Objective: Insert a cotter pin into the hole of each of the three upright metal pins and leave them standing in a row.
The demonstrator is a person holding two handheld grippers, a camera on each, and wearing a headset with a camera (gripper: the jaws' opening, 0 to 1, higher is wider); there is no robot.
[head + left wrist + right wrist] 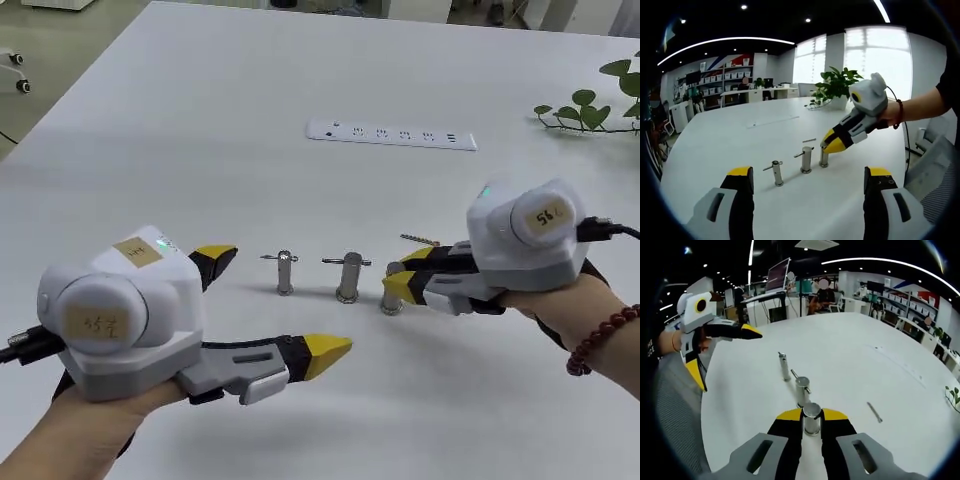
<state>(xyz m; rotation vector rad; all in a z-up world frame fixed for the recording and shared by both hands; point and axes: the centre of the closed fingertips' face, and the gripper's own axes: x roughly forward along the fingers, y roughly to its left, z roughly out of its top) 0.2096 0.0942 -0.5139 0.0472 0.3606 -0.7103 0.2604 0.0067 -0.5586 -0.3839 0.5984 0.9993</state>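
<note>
Three upright metal pins stand in a row on the white table. The left pin [285, 272] and the middle pin [349, 277] each have a cotter pin through the top. My right gripper [402, 274] is shut on the right pin [391, 301], which stands on the table; in the right gripper view the jaws clamp that pin [812, 411] from both sides. A loose cotter pin [420, 239] lies just behind it. My left gripper [272, 304] is open and holds nothing, in front of the left pin [777, 173].
A white power strip [390, 135] lies further back on the table [200, 120]. A green plant [598, 104] reaches in at the right edge. People and desks show in the far background of the right gripper view.
</note>
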